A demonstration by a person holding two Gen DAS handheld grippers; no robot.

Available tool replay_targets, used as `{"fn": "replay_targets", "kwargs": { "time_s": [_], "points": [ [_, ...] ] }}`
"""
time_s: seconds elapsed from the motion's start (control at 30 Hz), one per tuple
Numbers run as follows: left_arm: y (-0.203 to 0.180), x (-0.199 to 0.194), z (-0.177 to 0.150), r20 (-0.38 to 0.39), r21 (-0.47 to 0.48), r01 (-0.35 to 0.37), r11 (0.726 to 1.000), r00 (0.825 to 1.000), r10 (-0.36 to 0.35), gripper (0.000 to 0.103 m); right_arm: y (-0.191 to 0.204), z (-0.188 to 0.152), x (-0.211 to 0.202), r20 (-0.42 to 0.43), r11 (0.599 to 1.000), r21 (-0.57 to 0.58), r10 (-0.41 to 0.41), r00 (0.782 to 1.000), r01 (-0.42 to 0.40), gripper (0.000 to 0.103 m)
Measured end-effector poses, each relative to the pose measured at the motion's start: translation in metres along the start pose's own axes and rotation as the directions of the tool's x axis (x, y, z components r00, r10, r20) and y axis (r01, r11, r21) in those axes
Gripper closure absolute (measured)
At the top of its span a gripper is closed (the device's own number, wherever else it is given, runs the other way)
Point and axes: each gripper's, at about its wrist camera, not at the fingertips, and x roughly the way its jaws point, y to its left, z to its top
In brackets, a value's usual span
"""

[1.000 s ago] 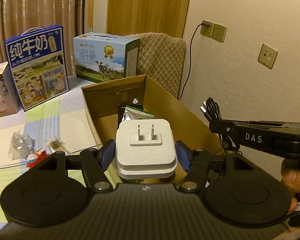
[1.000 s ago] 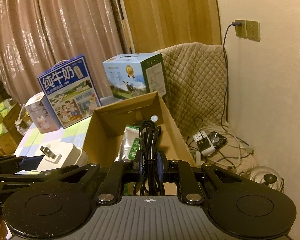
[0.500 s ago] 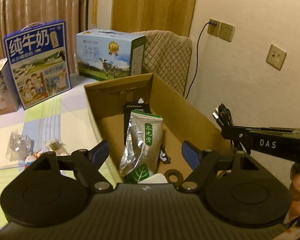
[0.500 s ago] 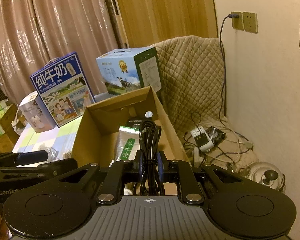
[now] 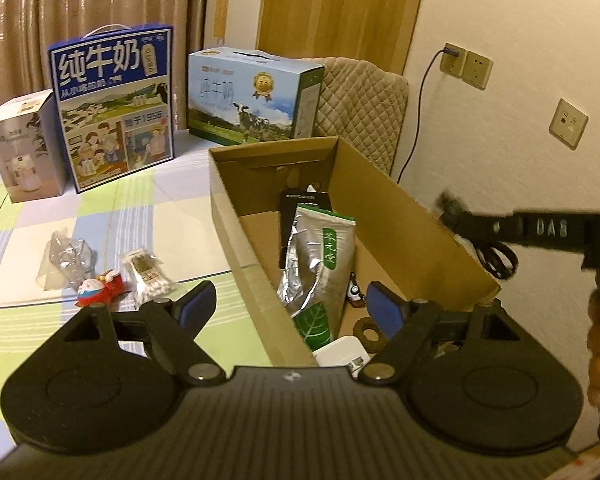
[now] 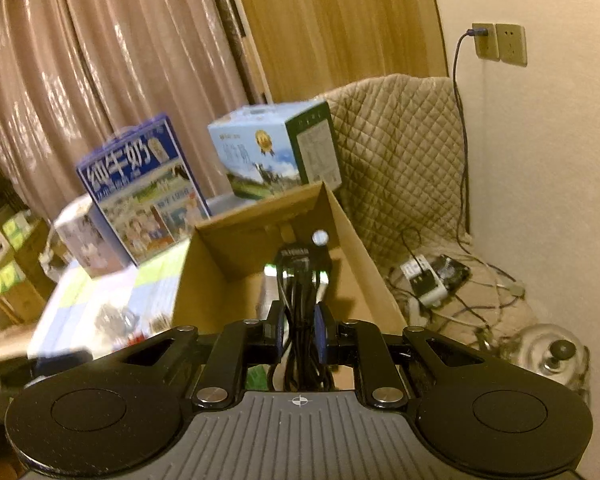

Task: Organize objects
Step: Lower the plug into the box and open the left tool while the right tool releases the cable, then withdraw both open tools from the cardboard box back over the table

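Left gripper hanging with jaws wide and empty over the box, charger lying inside at its near end; right gripper pinching the cable above it.

Brown cardboard box; silver-green pouch; checked tablecloth.

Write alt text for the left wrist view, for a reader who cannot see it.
The open left gripper hovers over the near end of an open brown cardboard box holding a silver-and-green foil pouch and a white plug adapter. Left of the box, small packets lie on a checked tablecloth before two blue milk cartons.
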Motion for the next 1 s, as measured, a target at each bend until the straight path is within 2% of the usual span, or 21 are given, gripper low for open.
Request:
{"fn": "replay_targets", "kwargs": {
  "time_s": [0.03,0.1,0.13,0.17,0.43,0.67,0.83,1.0],
  "points": [
    [0.002,-0.001,0.000,0.000,-0.004,-0.002,1.000,1.000,0.002,0.023,-0.001,0.003,0.002,0.000,1.000,0.007,0.010,1.000,-0.010,0.091],
    [0.005,-0.005,-0.001,0.005,-0.009,-0.008,1.000,1.000,0.008,0.022,-0.002,0.008,0.003,0.006,1.000,0.024,0.000,1.000,0.000,0.079],
    [0.008,-0.006,-0.002,0.008,-0.014,-0.010,1.000,1.000,0.010,0.021,-0.003,0.010,0.002,0.015,1.000,0.029,-0.004,1.000,0.003,0.064],
    [0.010,-0.008,-0.003,0.010,-0.019,-0.013,1.000,1.000,0.013,0.021,-0.003,0.010,0.000,0.025,0.999,0.036,0.000,1.000,-0.001,0.058],
    [0.025,-0.022,-0.011,0.012,-0.045,-0.039,0.998,0.999,0.039,0.018,0.004,-0.005,-0.015,0.001,0.998,0.057,0.021,1.000,-0.021,0.058],
    [0.042,-0.043,-0.026,0.014,-0.074,-0.075,0.994,0.997,0.076,0.014,0.027,-0.023,-0.030,-0.022,0.998,0.038,0.041,0.999,-0.040,0.058],
    [0.064,-0.063,-0.039,0.018,-0.097,-0.120,0.988,0.992,0.122,0.011,0.050,-0.036,-0.039,-0.033,0.998,0.008,0.068,0.997,-0.068,0.057],
    [0.096,-0.078,-0.058,0.003,-0.124,-0.197,0.973,0.980,0.199,0.006,0.074,-0.046,-0.040,-0.048,0.995,-0.021,0.099,0.994,-0.100,0.057]
  ]
}}
